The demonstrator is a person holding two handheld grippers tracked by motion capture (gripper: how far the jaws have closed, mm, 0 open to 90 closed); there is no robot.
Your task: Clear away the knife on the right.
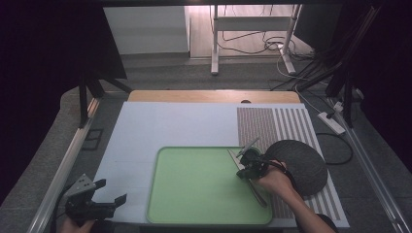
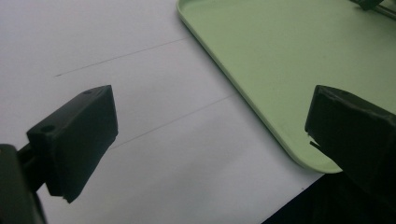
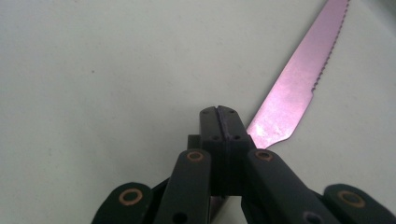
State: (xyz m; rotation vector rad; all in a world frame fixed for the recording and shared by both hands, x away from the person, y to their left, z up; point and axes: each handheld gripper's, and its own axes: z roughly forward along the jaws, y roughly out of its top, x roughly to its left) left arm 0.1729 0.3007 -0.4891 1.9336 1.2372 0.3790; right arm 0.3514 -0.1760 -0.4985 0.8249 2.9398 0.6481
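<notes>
Right gripper view, right tool (image 3: 218,112) pressed together on knife (image 3: 299,84) over green tray (image 1: 194,189), left tool (image 2: 210,135) spread above white table (image 2: 140,70).

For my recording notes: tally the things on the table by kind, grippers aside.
Green tray: 1
Serrated knife: 1
Dark round mat: 1
Striped placemat: 1
Total: 4

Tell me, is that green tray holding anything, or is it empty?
Nearly empty. In the high view the green tray shows bare surface almost everywhere; only at its right edge does the right gripper sit, jaws shut beside a knife.
</notes>
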